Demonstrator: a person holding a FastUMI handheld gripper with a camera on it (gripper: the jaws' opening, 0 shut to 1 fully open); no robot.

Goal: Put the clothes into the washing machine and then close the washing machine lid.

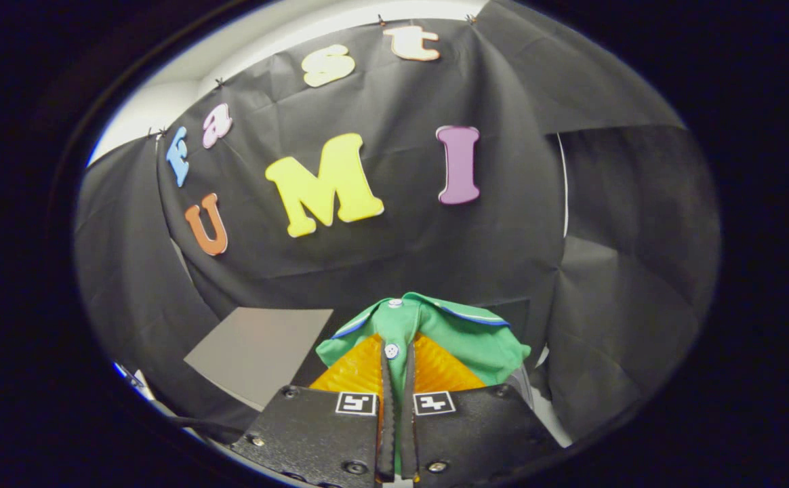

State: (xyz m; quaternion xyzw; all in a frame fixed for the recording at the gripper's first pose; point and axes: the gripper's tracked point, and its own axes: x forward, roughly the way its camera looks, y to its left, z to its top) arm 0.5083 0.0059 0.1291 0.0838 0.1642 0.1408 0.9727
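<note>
Claw is pressed nearly together, pinching a green shirt between its two fingers; a strip of green cloth runs down the narrow gap between them, so both fingers bear on the fabric. The shirt's collar with a blue edge stands just ahead of the fingertips, and a white button sits right at the left fingertip. The garment hangs bunched up and lifted, held in the air in front of the booth wall. A grey panel lies beyond and to the left of the claw; can't tell what it is. Washing machine can't be placed from here.

Step in hand, as I judge it: carrying the shirt toward the machine opening. To do it well: keep the pinch firm, since the hold is on a thin fold near the placket and could slip. Carry the claw high enough that the hanging cloth clears the rim, and centre it over the drum before spreading the fingers. Let the whole garment drop inside, nothing draped over the edge, or the lid won't close.
</note>
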